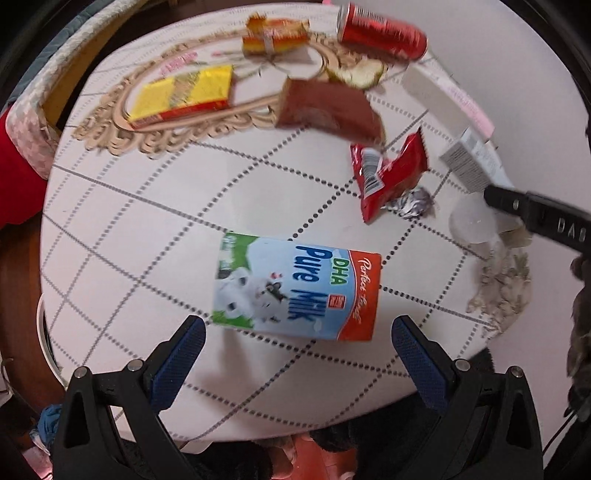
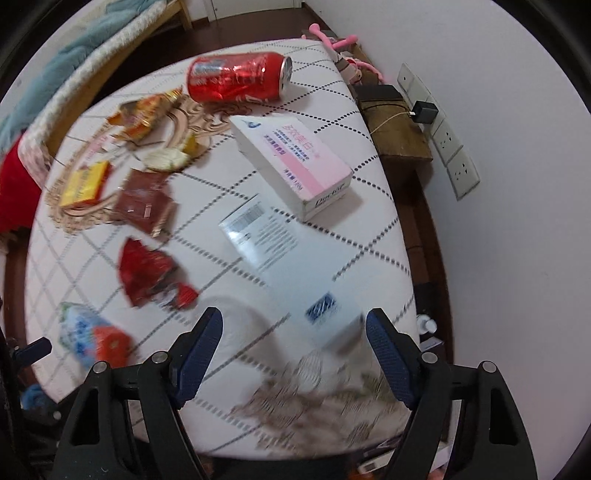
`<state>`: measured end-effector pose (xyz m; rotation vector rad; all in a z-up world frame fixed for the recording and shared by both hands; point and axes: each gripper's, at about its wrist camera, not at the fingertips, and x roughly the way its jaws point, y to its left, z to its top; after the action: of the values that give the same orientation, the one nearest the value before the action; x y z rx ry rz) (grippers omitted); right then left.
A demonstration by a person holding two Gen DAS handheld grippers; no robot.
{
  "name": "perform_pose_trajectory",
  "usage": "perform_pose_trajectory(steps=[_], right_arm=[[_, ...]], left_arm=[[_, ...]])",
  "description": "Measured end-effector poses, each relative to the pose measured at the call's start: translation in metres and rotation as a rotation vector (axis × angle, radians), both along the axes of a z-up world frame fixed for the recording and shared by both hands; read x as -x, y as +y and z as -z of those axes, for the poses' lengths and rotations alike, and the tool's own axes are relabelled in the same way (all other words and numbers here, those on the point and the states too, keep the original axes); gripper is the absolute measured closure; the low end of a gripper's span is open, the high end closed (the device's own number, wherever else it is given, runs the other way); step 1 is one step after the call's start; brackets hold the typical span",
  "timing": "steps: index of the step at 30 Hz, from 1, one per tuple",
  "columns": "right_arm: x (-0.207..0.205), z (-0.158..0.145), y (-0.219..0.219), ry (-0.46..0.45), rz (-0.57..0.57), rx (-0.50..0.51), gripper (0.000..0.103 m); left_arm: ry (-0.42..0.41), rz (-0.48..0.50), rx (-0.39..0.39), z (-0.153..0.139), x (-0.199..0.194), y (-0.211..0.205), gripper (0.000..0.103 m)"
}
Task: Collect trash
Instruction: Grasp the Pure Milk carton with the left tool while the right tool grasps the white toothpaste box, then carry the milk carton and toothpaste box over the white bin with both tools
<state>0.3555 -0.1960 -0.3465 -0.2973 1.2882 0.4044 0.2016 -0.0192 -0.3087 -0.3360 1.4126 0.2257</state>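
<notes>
A: Approach step. Left gripper (image 1: 297, 338) spread, empty, over the milk carton (image 1: 297, 288), which lies flat on the table (image 1: 147, 206).
B: Right gripper (image 2: 293, 328)?
A: Spread, holding nothing; glossy white box (image 2: 291, 266) just ahead.
B: Next?
A: Straddle the carton's flat card sides and close. Beyond the carton: crinkled red wrapper (image 1: 388, 177), dented red can (image 1: 380, 31).

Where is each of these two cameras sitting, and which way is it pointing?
Left wrist view: sits on the left gripper, looking down at the milk carton on the table; its own open jaws show, plus the other gripper's finger.
Right wrist view: sits on the right gripper, looking steeply down at a white box near the table's edge; its own open jaws show.
Shared: milk carton, red can, pink box, red wrapper.
</notes>
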Motion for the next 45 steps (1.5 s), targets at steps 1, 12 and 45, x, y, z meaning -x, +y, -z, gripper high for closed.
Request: perform_pose_trajectory(steps=[1,12,45], right_arm=[[-0.003,0.004,0.005,-0.007,-0.011,0.014,0.021],[-0.025,0.018,0.029,-0.015,-0.080,0.032,0.044],[0.071,-0.084,0.000,-0.077,-0.025,-0.356,0.065]], left_arm=[[0.005,-0.001,-0.008,0.003,-0.001,0.000,0.000],[-0.047,-0.030,-0.075,0.020,0.002,0.007,0.011],[-0.342,-0.162,-0.342,-0.109,0.074,0.023,0.011]])
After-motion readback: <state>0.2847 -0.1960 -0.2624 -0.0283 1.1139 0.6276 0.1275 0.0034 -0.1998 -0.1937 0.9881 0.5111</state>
